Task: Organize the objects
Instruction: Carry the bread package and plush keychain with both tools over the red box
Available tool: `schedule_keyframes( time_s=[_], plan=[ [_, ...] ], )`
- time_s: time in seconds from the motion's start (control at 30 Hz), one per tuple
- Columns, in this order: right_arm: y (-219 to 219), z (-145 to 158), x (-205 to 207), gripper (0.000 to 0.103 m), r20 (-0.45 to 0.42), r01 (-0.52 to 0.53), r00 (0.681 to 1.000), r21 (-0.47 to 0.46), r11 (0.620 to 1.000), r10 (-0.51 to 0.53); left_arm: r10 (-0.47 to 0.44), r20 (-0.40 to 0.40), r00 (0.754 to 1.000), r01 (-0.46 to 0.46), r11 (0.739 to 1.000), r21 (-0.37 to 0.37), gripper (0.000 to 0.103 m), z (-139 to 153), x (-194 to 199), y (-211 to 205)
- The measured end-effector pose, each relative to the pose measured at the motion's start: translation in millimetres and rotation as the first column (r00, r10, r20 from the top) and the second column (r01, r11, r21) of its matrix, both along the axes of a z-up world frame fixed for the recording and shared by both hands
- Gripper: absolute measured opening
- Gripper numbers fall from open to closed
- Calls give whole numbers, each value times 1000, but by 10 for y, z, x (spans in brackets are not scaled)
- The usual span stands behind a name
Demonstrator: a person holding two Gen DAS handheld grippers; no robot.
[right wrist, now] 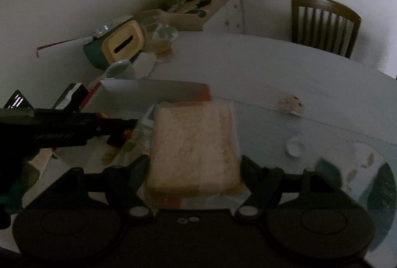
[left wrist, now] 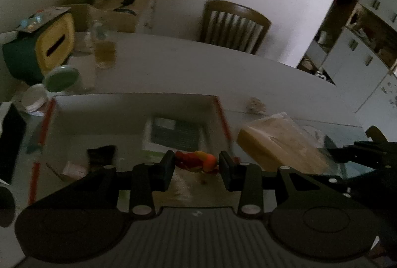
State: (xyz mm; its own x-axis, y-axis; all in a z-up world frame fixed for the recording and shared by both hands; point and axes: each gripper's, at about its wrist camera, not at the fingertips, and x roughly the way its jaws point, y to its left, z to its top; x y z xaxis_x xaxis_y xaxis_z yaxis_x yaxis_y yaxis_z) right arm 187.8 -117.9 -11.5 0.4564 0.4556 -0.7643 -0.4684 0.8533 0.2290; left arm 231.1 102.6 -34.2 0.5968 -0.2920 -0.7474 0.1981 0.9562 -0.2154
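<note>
Left wrist view: I'm hovering the left gripper [left wrist: 196,168] over the open white box [left wrist: 134,104], jaws standing wide w/ nothing between them. A red-orange toy [left wrist: 198,160] is lying just ahead of the fingertips, inside the box as far as I can tell. The bagged bread [left wrist: 278,143] is sitting just right of the box on the table [left wrist: 223,64].

Right wrist view: I'm straddling the bread [right wrist: 196,143] w/ the right gripper [right wrist: 196,168], 2 fingers spread wide along its sides; contact unclear, too dim. Looks like the bread pickup step. Next I'm needing to close gently, since it'll squash, then lift toward the box [right wrist: 153,86], keeping clear of the left gripper [right wrist: 119,130].
</note>
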Motion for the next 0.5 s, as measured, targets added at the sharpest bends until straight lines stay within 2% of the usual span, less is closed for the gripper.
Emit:
schedule_keyframes(
  time_s=[0.33,0.5],
  plan=[
    [681,-155,17,77,-2,-84,996,-55,995,84,84,-24,996,-82,993,81,38,-276,271,544],
    [974,-246,11,77,6,-131,991,-85,988,132,97,-55,994,-88,987,137,38,-486,423,667]
  ],
)
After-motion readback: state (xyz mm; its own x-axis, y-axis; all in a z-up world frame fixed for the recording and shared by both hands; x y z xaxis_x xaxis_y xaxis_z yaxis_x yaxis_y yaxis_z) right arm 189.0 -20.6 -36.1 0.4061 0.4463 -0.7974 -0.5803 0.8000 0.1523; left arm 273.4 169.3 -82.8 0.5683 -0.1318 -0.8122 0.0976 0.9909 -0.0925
